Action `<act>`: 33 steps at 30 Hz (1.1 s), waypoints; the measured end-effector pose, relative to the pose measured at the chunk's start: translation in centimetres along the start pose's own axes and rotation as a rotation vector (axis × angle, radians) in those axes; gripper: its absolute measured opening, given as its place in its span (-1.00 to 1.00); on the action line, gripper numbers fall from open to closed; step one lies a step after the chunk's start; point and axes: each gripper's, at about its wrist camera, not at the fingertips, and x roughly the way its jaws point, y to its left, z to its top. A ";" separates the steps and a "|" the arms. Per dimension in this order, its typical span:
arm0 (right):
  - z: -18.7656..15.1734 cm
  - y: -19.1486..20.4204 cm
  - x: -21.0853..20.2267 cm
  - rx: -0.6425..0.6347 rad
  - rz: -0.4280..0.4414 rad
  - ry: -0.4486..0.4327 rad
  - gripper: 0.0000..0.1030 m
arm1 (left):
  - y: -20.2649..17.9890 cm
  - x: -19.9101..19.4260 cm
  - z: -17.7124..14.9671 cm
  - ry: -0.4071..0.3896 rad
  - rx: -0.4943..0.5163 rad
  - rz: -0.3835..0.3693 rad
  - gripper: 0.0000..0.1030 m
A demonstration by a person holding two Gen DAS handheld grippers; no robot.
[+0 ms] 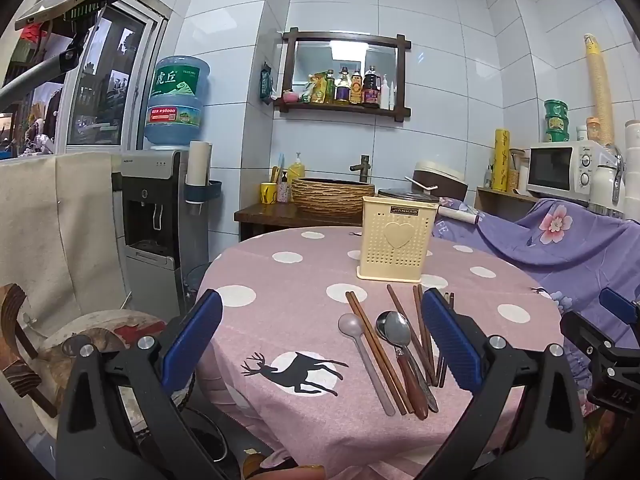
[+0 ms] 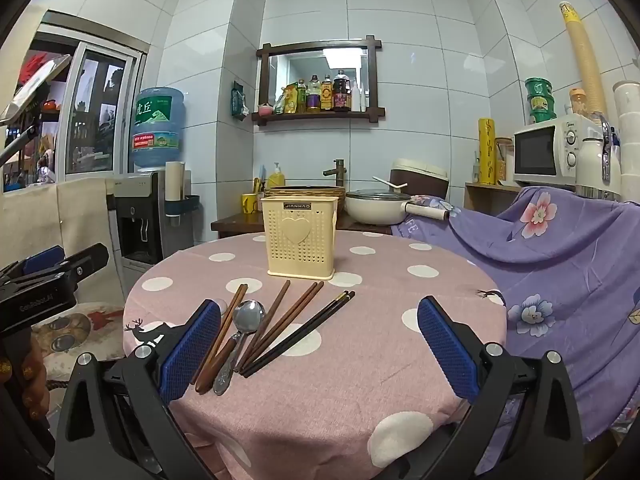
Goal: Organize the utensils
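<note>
Utensils (image 1: 394, 354) lie before both wide-open, level tongs (image 1: 322, 334) (image 2: 318, 344).

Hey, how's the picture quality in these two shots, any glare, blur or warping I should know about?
Left wrist view: strong fisheye bending of the wall tiles, dark corners, a ceiling light reflected in the mirror; the utensil holder and metal spoon are sharp. Right wrist view: same warping and corner darkening, the chopsticks crisp, soft even light, faint shadows.

Round worktop (image 2: 360, 380) with a pink polka-dot cloth; on it sits a cream perforated utensil holder (image 2: 300, 236), upright, and nearer the front brown chopsticks (image 2: 280, 324), dark chopsticks (image 2: 304, 330), a metal spoon (image 2: 248, 314) and a pale plastic spoon (image 1: 352, 326).
</note>
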 end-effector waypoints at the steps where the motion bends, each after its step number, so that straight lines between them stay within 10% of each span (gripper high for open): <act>1: 0.0 0.0 0.1 0.000 0.000 0.002 0.88 | 0.0 0.0 0.0 -0.001 0.003 0.000 0.91; 33: -0.1 0.1 0.5 -0.002 0.003 0.029 0.88 | 0.0 0.5 -0.3 0.013 0.008 0.004 0.91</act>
